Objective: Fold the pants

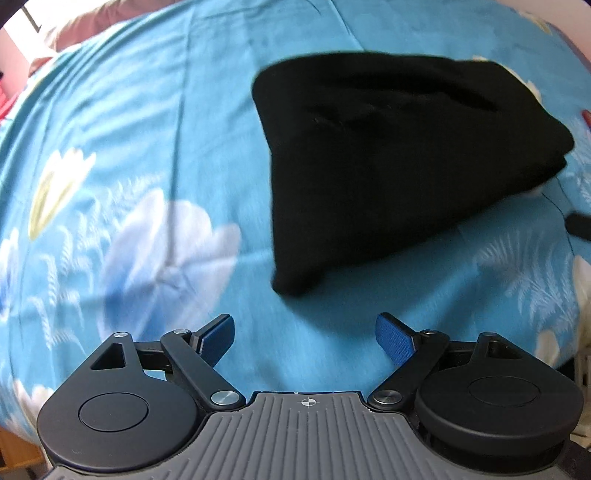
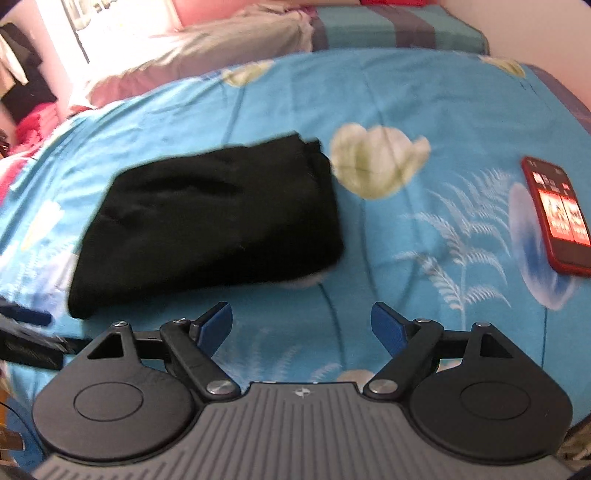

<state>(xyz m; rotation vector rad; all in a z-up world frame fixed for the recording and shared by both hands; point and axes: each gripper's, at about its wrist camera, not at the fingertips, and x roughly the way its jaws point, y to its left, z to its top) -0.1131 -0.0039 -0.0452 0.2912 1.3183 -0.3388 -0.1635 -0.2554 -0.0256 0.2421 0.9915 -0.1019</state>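
The black pants (image 1: 388, 162) lie folded into a compact bundle on the blue flowered bedsheet (image 1: 147, 129). In the left wrist view my left gripper (image 1: 306, 338) is open and empty, just short of the bundle's near corner, with blue pads (image 1: 393, 341) apart. In the right wrist view the same folded pants (image 2: 218, 218) sit ahead and to the left. My right gripper (image 2: 302, 328) stands open with nothing between its fingers, over bare sheet beside the bundle. Part of the other gripper (image 2: 26, 332) shows at the left edge.
A red phone (image 2: 557, 218) with a lit screen lies on the sheet (image 2: 424, 110) at the right. Pink and beige bedding (image 2: 207, 48) is heaped at the far side, with a striped cover (image 2: 399, 29) behind. The bed's near edge drops off at the lower corners.
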